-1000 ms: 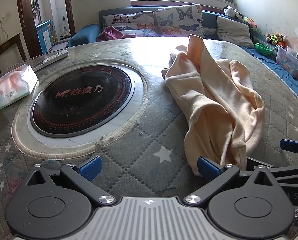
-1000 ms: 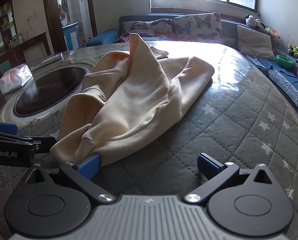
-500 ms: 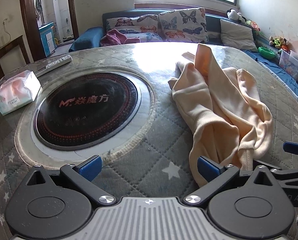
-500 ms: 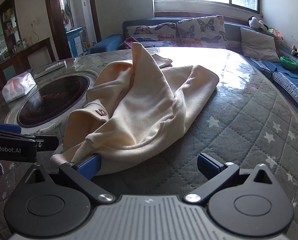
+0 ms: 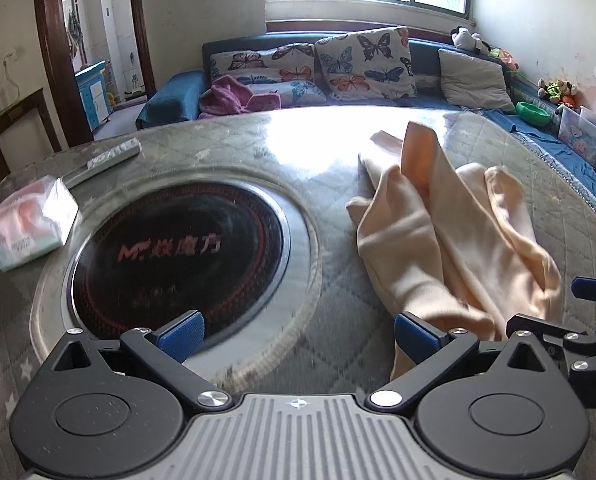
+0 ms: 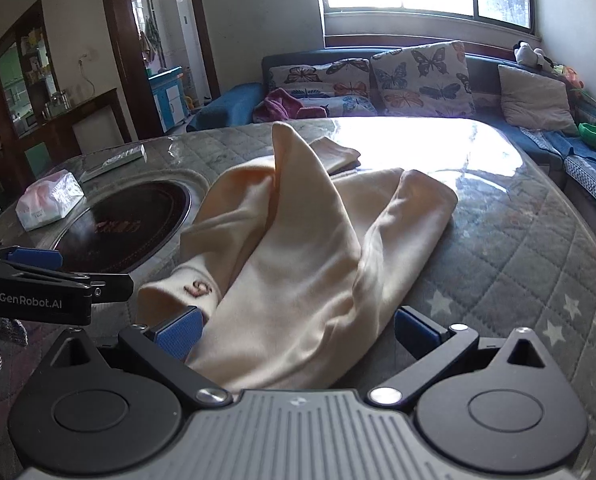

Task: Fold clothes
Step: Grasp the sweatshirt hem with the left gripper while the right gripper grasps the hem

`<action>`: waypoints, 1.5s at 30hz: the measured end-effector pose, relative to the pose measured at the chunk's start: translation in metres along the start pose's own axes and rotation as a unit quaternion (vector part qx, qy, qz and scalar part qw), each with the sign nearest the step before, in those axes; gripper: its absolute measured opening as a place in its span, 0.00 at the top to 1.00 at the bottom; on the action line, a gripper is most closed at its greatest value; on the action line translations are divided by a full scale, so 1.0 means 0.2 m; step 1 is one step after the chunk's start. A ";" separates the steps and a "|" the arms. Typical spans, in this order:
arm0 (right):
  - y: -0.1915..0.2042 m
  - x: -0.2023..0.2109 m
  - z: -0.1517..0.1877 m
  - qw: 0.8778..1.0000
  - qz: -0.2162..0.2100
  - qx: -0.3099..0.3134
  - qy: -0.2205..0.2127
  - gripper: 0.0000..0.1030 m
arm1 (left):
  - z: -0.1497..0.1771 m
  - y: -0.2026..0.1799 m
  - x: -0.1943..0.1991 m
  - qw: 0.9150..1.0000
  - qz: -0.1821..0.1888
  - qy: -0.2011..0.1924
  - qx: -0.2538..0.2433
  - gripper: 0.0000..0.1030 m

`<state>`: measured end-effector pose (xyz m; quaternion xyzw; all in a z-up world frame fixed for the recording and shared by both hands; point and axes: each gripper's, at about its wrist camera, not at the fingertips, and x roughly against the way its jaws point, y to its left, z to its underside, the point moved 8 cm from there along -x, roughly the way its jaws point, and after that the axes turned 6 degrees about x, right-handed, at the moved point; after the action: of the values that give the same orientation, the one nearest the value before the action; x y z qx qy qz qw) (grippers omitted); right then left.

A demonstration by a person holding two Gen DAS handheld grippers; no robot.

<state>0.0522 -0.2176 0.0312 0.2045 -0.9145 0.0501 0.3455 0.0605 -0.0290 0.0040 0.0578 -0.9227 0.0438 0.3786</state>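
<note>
A crumpled cream garment (image 5: 450,240) lies bunched on the round table, one fold standing up; in the right wrist view (image 6: 298,248) it fills the middle, with a small pink emblem on it. My left gripper (image 5: 298,336) is open and empty, over the table left of the garment's near end, its right fingertip (image 5: 414,338) beside the cloth. My right gripper (image 6: 298,336) is open, its jaws wide on either side of the garment's near edge, with cloth lying between them.
A black induction hob (image 5: 178,252) is set in the quilted grey table cover (image 5: 338,344). A tissue pack (image 5: 30,220) and a remote (image 5: 110,156) lie at the left. A sofa with butterfly cushions (image 5: 362,64) stands behind the table.
Both grippers have moved forward and closer to the garment. The cloth's near edge now lies between my right gripper's jaws. Both stay open.
</note>
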 end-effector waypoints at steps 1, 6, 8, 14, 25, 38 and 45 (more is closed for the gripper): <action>-0.01 -0.01 -0.02 1.000 0.001 0.002 -0.001 0.00 | -0.02 0.00 -0.01 1.000 0.001 -0.004 -0.002 0.00; -0.06 -0.10 -0.13 1.000 0.005 0.015 -0.011 0.00 | -0.14 -0.04 -0.05 0.999 0.011 -0.029 -0.015 0.00; -0.08 -0.14 -0.18 1.000 0.003 0.020 -0.013 0.00 | -0.18 -0.07 -0.07 0.999 0.023 -0.035 -0.021 0.00; -0.14 -0.29 -0.31 0.999 -0.004 0.029 -0.020 0.07 | -0.32 -0.13 -0.20 0.998 0.050 -0.044 -0.019 0.07; -0.24 -0.50 -0.46 0.997 -0.068 0.022 -0.009 0.28 | -0.43 -0.23 -0.40 0.992 0.108 -0.030 -0.061 0.37; -0.25 -0.60 -0.40 0.994 -0.106 -0.008 0.013 0.82 | -0.38 -0.27 -0.53 0.985 0.164 0.019 -0.049 0.78; -0.28 -0.47 -0.40 0.998 -0.060 0.003 -0.024 0.91 | -0.38 -0.25 -0.47 0.985 0.165 -0.002 -0.043 0.94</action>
<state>0.1876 -0.2173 0.0281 0.2611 -0.9083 0.0269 0.3256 0.1864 -0.0618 -0.0052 -0.1117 -0.9215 0.0665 0.3660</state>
